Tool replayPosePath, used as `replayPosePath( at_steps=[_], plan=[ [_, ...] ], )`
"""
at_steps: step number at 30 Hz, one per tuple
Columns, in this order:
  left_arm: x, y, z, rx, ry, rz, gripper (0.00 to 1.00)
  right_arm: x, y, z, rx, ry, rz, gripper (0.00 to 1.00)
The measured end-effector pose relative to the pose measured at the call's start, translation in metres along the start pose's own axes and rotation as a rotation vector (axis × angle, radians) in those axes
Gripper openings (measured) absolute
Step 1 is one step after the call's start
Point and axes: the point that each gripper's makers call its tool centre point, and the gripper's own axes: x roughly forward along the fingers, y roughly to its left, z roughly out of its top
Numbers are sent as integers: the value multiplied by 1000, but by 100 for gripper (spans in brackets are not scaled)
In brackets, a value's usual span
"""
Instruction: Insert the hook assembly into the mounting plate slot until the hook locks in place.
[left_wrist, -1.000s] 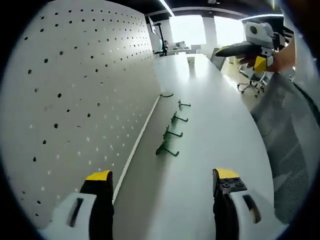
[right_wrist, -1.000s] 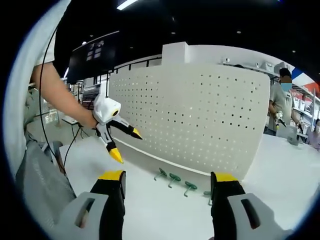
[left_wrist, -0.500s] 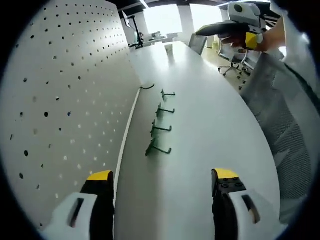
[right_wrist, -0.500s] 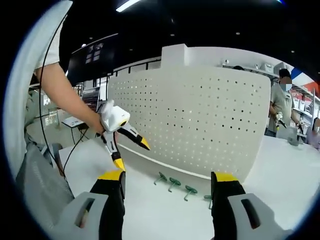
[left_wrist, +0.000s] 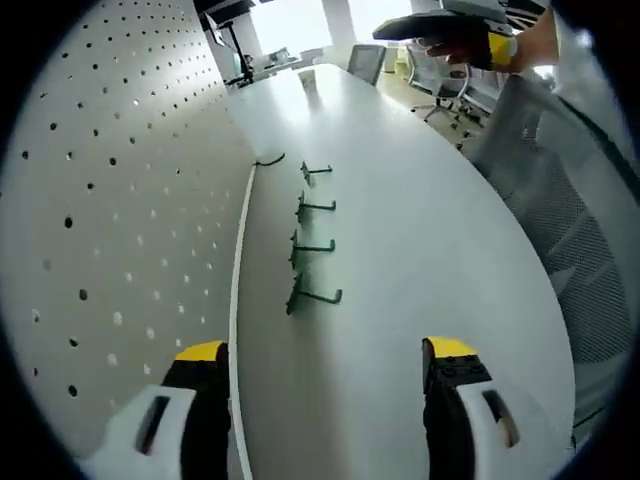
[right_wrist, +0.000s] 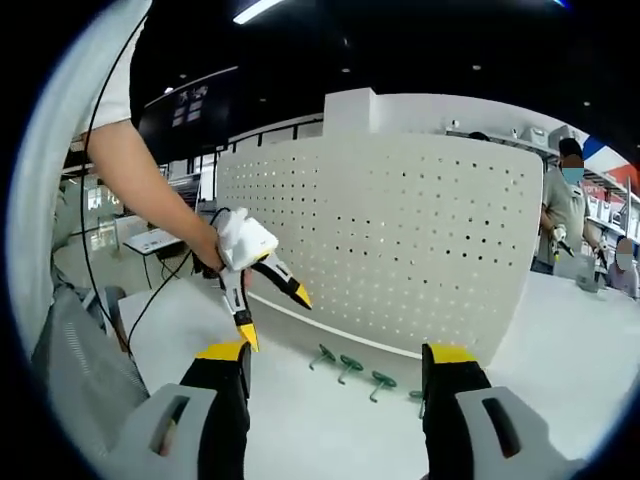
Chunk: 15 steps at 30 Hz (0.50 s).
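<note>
1. Notably, the left gripper view looks along the white tabletop (left_wrist: 400, 230) and shows four green hooks (left_wrist: 312, 245) lying in a row just beside the base of the upright white pegboard (left_wrist: 110, 200), none fitted into it.
2. At that view's top, the right gripper (left_wrist: 430, 25) is seen held by a hand above the tabletop's far end.
3. By contrast, the right gripper view faces the pegboard (right_wrist: 400, 240) head-on, with the hooks (right_wrist: 350, 365) at its foot.
4. It also shows the left gripper (right_wrist: 272, 315) from outside, jaws spread and empty, above the tabletop (right_wrist: 330, 430) near the hooks.
5. Right gripper jaws stand wide apart, holding nothing.
</note>
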Motion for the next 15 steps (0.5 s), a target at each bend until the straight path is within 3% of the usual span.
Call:
replayPosePath(
  at_steps=[3, 8, 15],
  plan=[
    [3, 4, 2, -15, -9, -9, 82, 0, 0, -1, 3, 2, -2, 67],
    [10, 6, -1, 71, 36, -33, 81, -1, -1, -2, 3, 2, -5, 67],
    [18, 12, 0, 112, 60, -64, 79, -3, -3, -3, 3, 5, -12, 67]
  ],
)
